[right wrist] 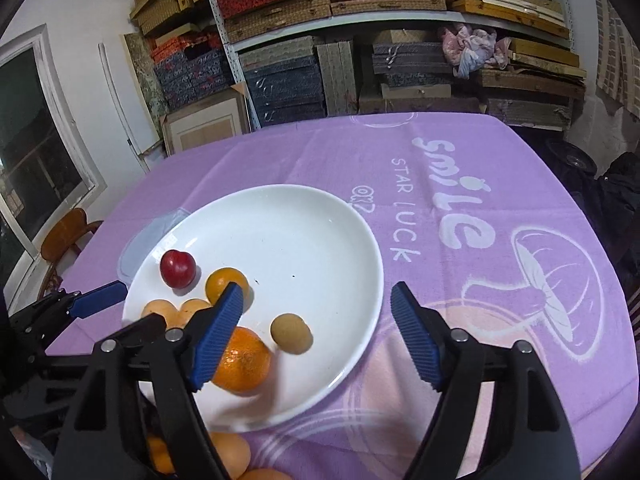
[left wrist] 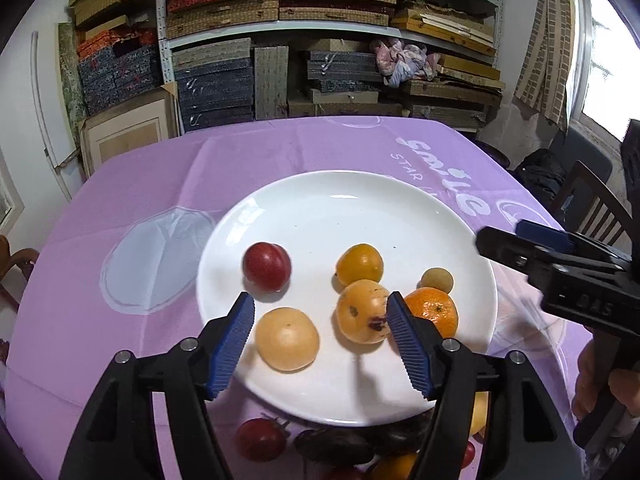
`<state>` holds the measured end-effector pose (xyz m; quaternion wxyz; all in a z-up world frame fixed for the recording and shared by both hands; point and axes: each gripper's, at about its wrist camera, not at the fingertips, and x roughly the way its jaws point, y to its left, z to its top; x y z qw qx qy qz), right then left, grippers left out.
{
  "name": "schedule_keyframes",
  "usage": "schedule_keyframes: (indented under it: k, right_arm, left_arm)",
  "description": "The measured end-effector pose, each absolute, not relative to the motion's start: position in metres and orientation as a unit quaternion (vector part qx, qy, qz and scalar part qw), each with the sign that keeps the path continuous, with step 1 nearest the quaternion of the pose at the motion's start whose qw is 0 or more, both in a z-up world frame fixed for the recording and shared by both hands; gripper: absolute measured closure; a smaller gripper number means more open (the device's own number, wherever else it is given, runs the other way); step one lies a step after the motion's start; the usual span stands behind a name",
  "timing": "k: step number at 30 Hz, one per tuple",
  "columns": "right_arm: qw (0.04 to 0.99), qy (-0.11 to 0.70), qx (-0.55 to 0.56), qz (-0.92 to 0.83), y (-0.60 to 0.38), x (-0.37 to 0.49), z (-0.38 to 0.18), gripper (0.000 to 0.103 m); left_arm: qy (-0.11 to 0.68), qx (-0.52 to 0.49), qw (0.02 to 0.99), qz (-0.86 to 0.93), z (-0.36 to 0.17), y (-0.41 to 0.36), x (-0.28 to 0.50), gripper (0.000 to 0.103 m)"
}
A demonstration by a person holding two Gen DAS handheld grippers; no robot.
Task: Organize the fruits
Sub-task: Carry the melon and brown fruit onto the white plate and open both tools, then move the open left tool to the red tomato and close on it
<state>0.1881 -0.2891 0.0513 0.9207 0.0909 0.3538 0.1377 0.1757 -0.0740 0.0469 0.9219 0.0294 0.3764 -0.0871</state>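
Now we hold both jaws wide and empty: left gripper [left wrist: 320, 344] and right gripper [right wrist: 316, 336] over the round white ceramic plate [left wrist: 340, 208], fruits gathered toward its near rim, presumably just dropped.

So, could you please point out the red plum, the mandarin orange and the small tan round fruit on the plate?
red plum [left wrist: 267, 267]: left wrist view, middle of its skin.
mandarin orange [right wrist: 244, 362]: right wrist view, its visible right half.
small tan round fruit [right wrist: 291, 333]: right wrist view, its centre.
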Motion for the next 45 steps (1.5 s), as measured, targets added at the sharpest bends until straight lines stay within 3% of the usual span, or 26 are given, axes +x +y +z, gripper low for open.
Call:
schedule_keyframes:
  k: [3, 6, 14, 25, 45]
  right_arm:
    - [0.928, 0.331, 0.112, 0.134, -0.304, 0.151, 0.06, 0.008]
    - [0.925, 0.327, 0.141, 0.132, -0.318, 0.114, 0.054, 0.007]
    - [0.922, 0.33, 0.176, 0.104, -0.34, 0.064, 0.02, 0.004]
    - [0.922, 0.34, 0.153, 0.109, -0.33, 0.066, 0.014, 0.004]
    - [0.919, 0.353, 0.135, 0.111, -0.323, 0.068, 0.009, 0.004]
  left_arm:
    - [0.373, 0.004, 0.926, -0.063, 0.057, -0.044, 0.158, 0.023]
    - [0.371, -0.029, 0.928, -0.034, 0.054, -0.01, 0.131, 0.017]
    - [0.393, -0.01, 0.919, 0.037, 0.008, 0.017, 0.093, 0.017]
    - [0.372, 0.058, 0.926, 0.012, 0.008, -0.022, 0.099, 0.017]
    - [0.412, -0.005, 0.911, 0.001, -0.01, 0.006, 0.123, 0.019]
